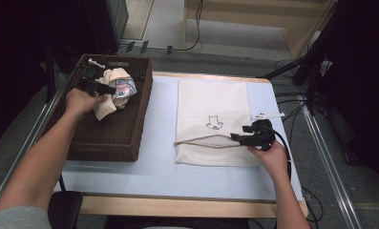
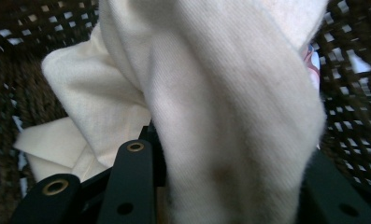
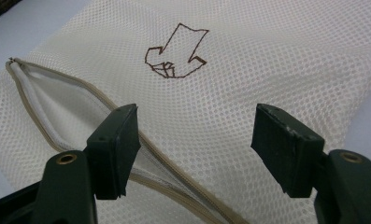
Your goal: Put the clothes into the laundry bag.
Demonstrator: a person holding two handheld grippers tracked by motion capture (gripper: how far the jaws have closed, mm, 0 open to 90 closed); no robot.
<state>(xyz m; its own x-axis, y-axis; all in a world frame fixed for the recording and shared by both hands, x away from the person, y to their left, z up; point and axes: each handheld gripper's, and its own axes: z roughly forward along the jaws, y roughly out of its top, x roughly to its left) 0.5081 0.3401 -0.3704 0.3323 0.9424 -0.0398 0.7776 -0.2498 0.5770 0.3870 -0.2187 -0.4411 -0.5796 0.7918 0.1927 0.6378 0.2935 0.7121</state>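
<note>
A dark wicker basket [image 1: 130,143] stands at the table's left with a crumpled cream cloth [image 1: 111,98] in it. My left gripper [image 1: 100,88] is inside the basket, shut on that cloth. In the left gripper view the cream cloth [image 2: 211,84] bulges thickly between the jaws of my left gripper [image 2: 225,161] and hangs clear of the basket's weave [image 2: 351,107]. A cream mesh bag [image 1: 211,100] lies flat mid-table, its zipper [image 1: 201,141] parted along the near edge. My right gripper [image 1: 236,138] hovers open at that zipper, and in the right gripper view the gripper [image 3: 195,149] stands over the mesh bag [image 3: 267,60].
A patterned piece of fabric [image 1: 126,89] lies beside the cream cloth in the basket. The bag bears a small brown line drawing [image 3: 176,51]. A white table mat [image 1: 158,167] covers the wooden table. Cables and dark stands crowd the floor at the far right.
</note>
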